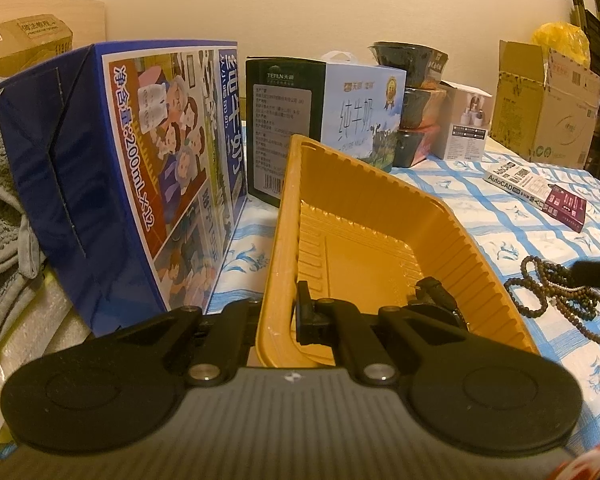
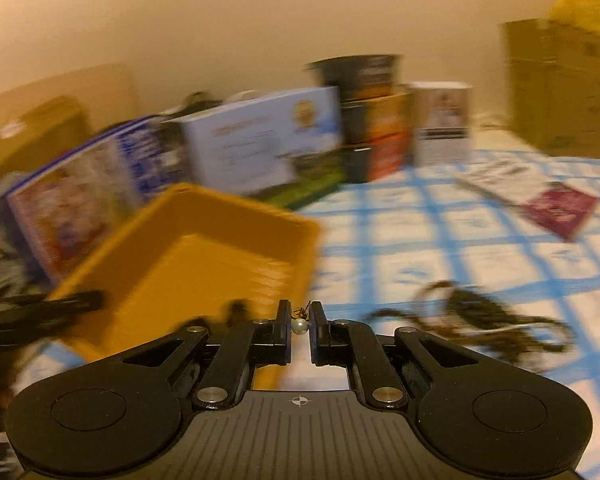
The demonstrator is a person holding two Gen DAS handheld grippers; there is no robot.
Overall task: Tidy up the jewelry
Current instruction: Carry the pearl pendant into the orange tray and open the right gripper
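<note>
A pearl piece (image 2: pixel 299 325) sits pinched between the right gripper (image 2: pixel 300 312) fingertips, a small brownish bit pointing up above the pearl; its long axis is too small to judge. Ahead and right of that gripper, a dark bead necklace (image 2: pixel 476 320) sprawls on the blue-checked cloth (image 2: pixel 420 240). The yellow tray (image 1: pixel 380 216) runs lengthwise away from the left gripper (image 1: pixel 276 312), which clamps its near wall. Milk cartons (image 1: pixel 140 160) line the cream wall beyond.

The ribbed tray (image 1: pixel 380 208) looked like thin, slightly glossy yellow plastic. The milk cartons (image 1: pixel 140 168) were glossy printed cardboard. The tablecloth (image 1: pixel 520 220) looked smooth. Dark bead strands (image 1: pixel 560 292) appeared matt; the pearl earring (image 2: pixel 299 326) shone. A grey towel (image 1: pixel 0 200) looked rough.
</note>
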